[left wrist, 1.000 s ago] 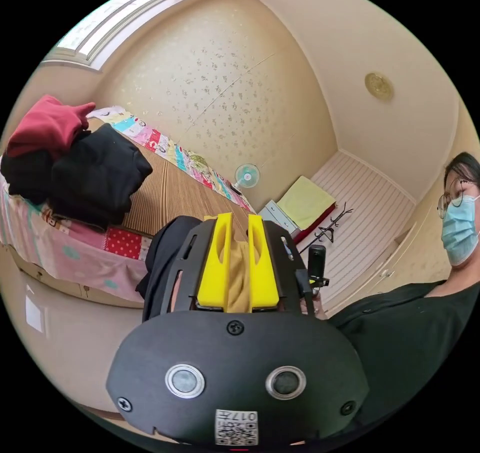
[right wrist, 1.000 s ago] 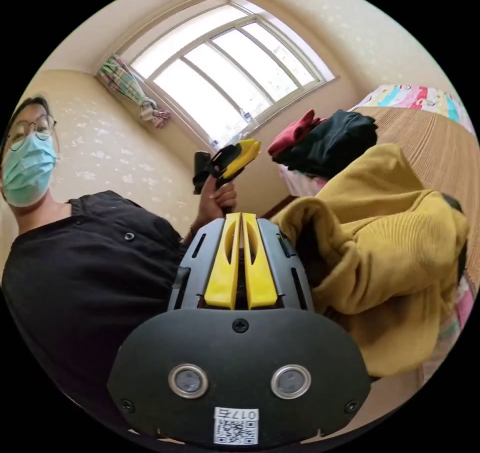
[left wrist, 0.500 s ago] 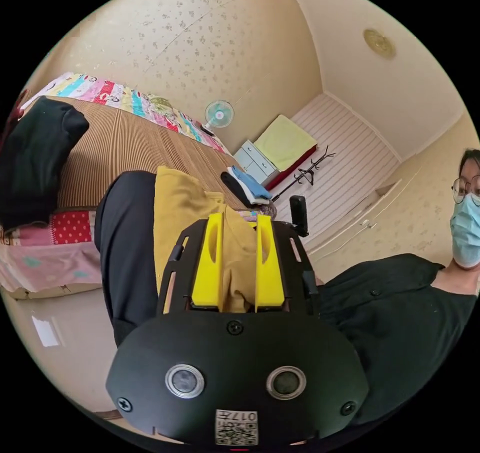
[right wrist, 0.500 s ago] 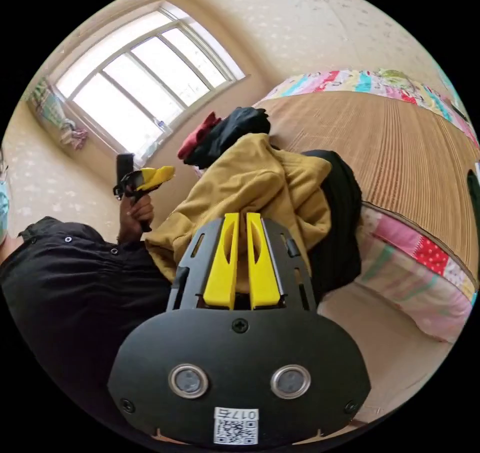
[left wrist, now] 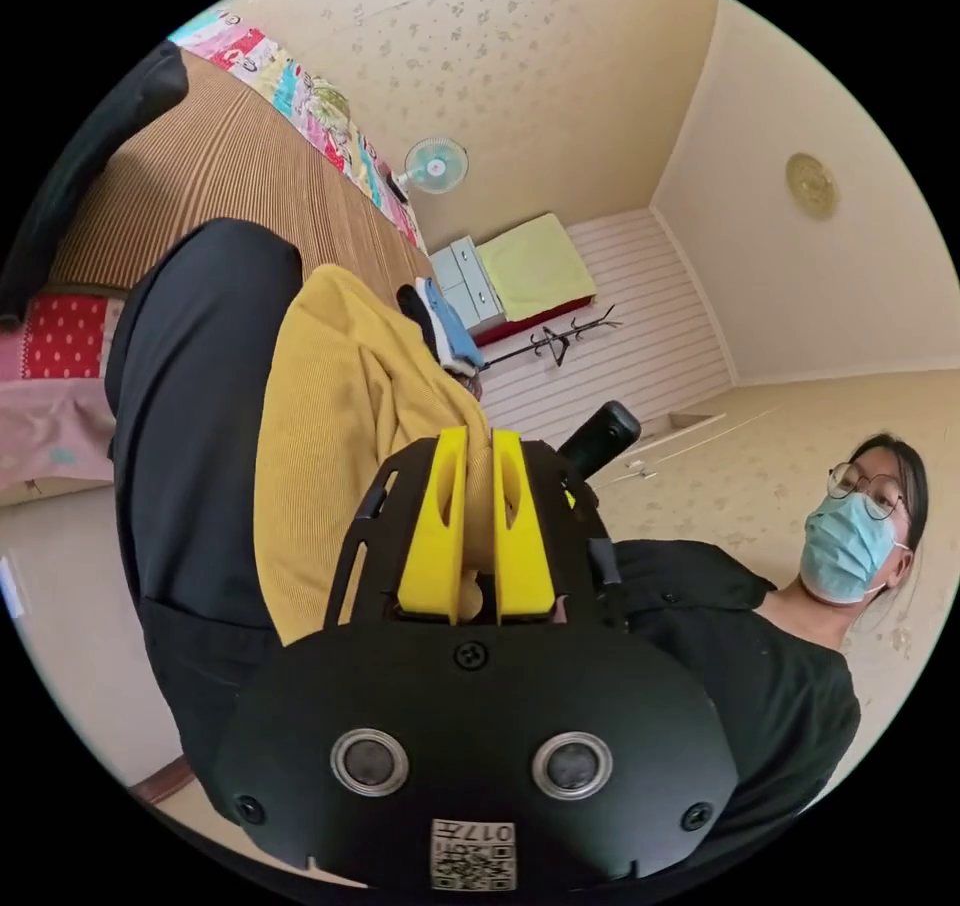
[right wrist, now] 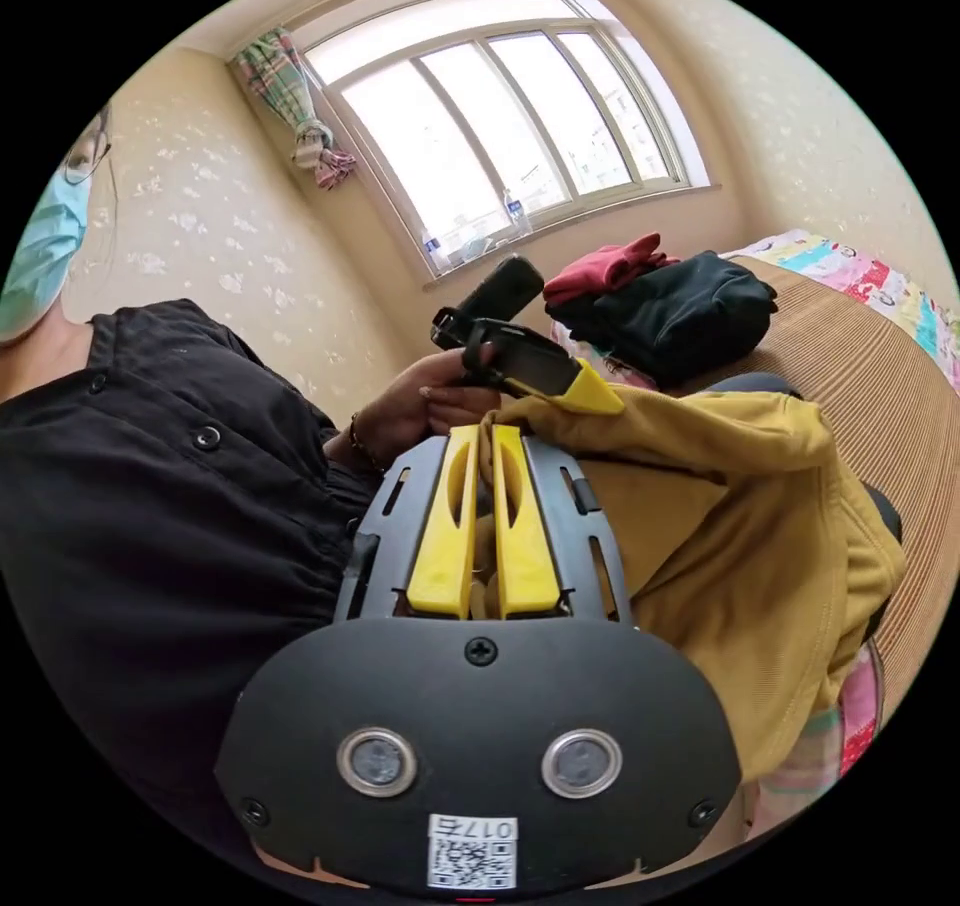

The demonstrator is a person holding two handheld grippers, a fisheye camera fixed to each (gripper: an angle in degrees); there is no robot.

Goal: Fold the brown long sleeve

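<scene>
The brown long sleeve [left wrist: 330, 426], mustard ribbed knit, hangs bunched between both grippers above the bed edge. My left gripper [left wrist: 478, 436] is shut on a fold of it, with cloth showing between the yellow jaws. My right gripper [right wrist: 480, 431] is shut on another fold, cloth pinched low between its jaws. In the right gripper view the long sleeve [right wrist: 740, 506] spreads to the right, and the left gripper [right wrist: 592, 396], held in a hand, grips its top edge just beyond my right jaws.
A black garment [left wrist: 190, 396] lies under the long sleeve on the striped bed mat [left wrist: 230, 166]. A pile of black and red clothes [right wrist: 670, 301] sits by the window [right wrist: 500, 136]. A folded stack [left wrist: 440, 316], a fan [left wrist: 435, 164] and the person [left wrist: 760, 666] are nearby.
Both views have swung. The left gripper has come close to the right one, and the long sleeve now sits pinched between the right jaws, which held nothing a second ago.
</scene>
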